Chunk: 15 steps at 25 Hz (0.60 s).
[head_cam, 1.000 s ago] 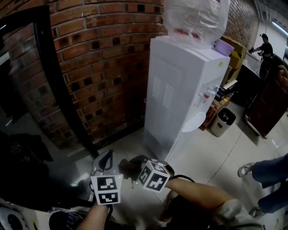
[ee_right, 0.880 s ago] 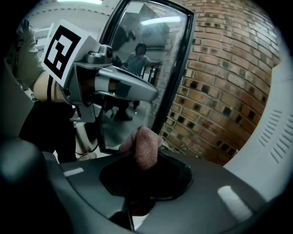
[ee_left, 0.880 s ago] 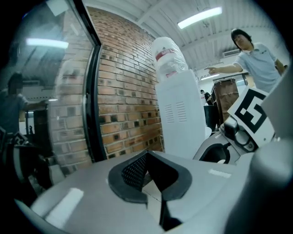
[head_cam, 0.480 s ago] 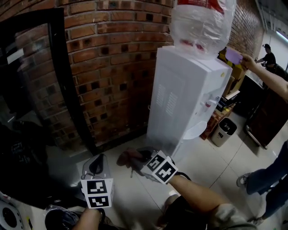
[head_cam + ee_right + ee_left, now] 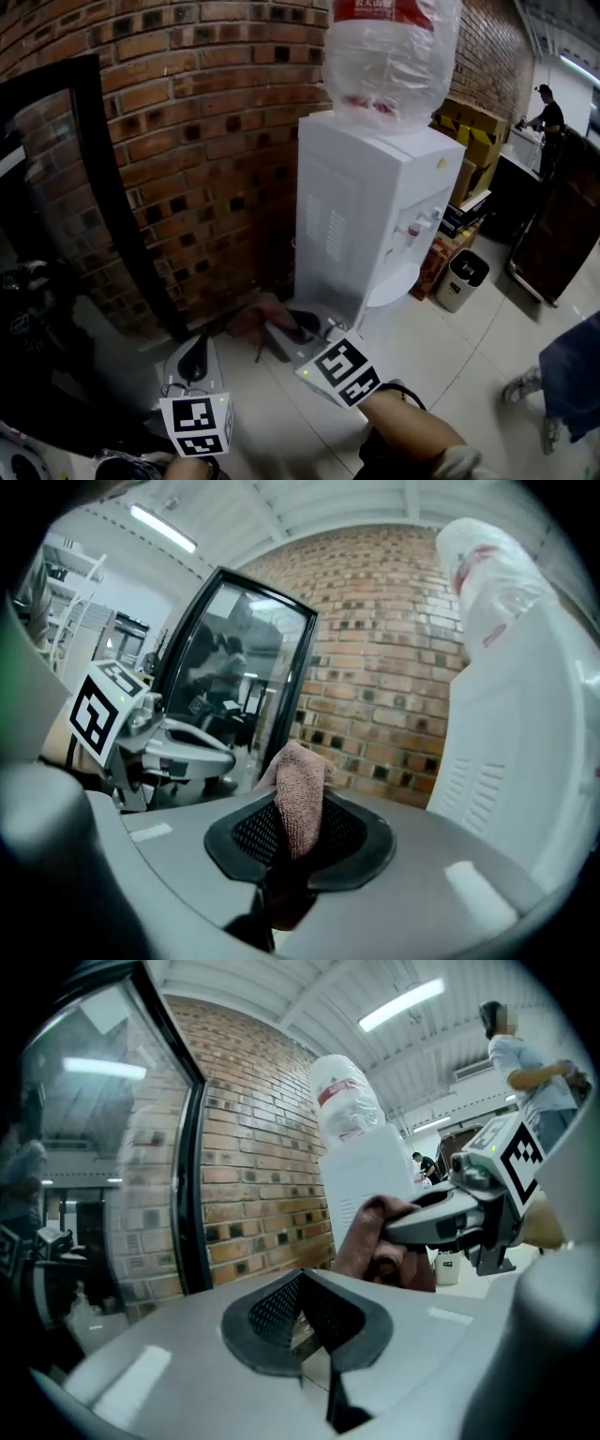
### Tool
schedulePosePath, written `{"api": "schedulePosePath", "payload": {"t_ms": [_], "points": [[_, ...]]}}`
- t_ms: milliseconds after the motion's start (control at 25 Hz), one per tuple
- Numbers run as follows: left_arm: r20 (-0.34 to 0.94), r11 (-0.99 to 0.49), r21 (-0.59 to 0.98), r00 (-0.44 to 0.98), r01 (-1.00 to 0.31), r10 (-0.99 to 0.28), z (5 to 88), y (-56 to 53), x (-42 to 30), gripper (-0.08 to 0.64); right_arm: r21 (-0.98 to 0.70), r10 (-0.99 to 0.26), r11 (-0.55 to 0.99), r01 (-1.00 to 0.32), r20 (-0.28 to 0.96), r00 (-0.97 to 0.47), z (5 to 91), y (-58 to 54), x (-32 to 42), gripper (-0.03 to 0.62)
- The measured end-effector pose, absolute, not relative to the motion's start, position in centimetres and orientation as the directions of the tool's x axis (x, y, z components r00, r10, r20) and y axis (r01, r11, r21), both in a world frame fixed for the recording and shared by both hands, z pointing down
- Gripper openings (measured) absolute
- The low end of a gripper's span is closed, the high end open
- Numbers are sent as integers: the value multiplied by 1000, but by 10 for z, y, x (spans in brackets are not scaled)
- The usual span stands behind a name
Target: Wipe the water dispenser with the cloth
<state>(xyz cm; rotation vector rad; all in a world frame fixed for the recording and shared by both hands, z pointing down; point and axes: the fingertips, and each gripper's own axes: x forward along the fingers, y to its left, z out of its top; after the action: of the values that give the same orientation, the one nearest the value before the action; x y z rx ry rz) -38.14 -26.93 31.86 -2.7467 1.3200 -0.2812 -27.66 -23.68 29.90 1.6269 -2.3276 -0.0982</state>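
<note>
- Holding the cloth (image 5: 300, 794) pinched in the right tongs (image 5: 298, 850), low beside the dispenser (image 5: 366, 206); wiping not begun.
- Left tongs (image 5: 305, 1326) pressed together, empty.
- Next, I judge: lift the cloth flat onto the white panel.

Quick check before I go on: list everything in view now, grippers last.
water dispenser: 1, white, centre
water bottle: 1, clear, red label, atop dispenser
cloth: 1, pinkish brown, low left of dispenser
brick wall: 1, red-brown, behind dispenser
glass door: 1, black frame, left of dispenser
bin: 1, pale, dark top, floor right of dispenser
cardboard boxes: several, yellow-brown, behind dispenser's right
bystanders: 2, one dark-clothed far back, one in blue trousers at right edge
left gripper: 1, grey, low left, shut, empty
right gripper: 1, grey, shut on cloth
</note>
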Motion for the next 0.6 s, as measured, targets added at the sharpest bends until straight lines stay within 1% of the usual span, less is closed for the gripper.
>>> {"api": "schedulePosePath", "payload": {"t_ms": [40,160,360,600], "points": [[125,-629,-165,617,-760,-777,318,-270,-374,0,234,-934,348,-908,174,-313,292,-234,-271,83],[121,-627,-191,616,-755,-779,320,-274,-349,0,325,-927,373,-869,158,-339,281,-229,-254,83],[116,-597,-210,587,-774,-801,318,-265,-322,0,314,-920,387,-867,66,-386,255,-232,-221,83],[64,-507,-155,504,-848,-861,300,-260,-309,0,390,-882,436,-811,6,-471,220,-223,-207,83]]}}
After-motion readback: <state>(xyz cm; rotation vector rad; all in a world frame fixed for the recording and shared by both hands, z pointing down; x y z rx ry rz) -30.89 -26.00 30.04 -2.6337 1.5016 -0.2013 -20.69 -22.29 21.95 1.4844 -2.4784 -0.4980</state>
